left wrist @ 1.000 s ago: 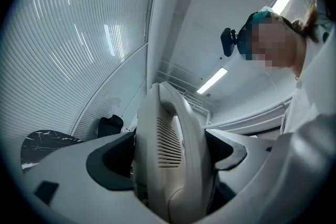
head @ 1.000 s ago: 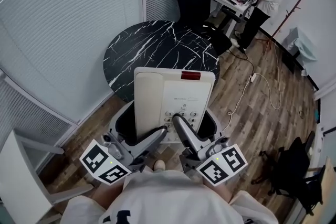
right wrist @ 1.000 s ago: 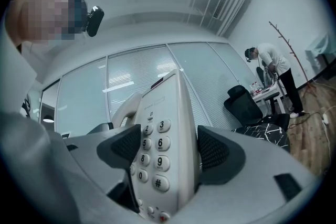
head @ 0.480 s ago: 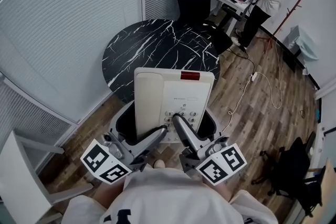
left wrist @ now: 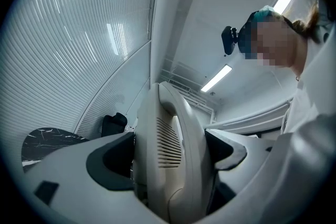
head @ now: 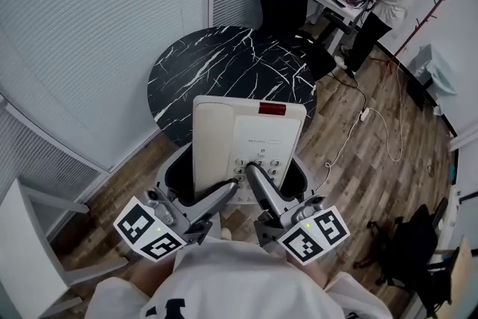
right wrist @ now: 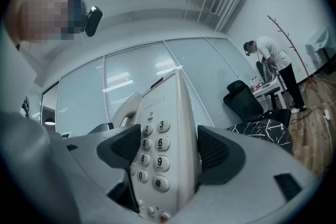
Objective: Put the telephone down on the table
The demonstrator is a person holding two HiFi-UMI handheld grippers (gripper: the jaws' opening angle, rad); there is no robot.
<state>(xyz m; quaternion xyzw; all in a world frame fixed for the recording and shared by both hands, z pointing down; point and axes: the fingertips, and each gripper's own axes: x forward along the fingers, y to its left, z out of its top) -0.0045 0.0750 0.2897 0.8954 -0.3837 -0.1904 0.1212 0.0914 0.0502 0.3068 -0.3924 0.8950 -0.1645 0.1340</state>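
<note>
Hardly anything has shifted in the last second: the cream push-button telephone (head: 248, 140) hangs as before, short of the round black marble-veined table (head: 224, 63), so the set-down is not begun. The left gripper (head: 228, 187) clamps its handset side and the right gripper (head: 252, 170) its keypad side. Past the table's near rim, the top offers broad open room.

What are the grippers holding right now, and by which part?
Both hold the telephone by its near end. The left gripper is clamped across the handset side, and the right gripper across the keypad side.
</note>
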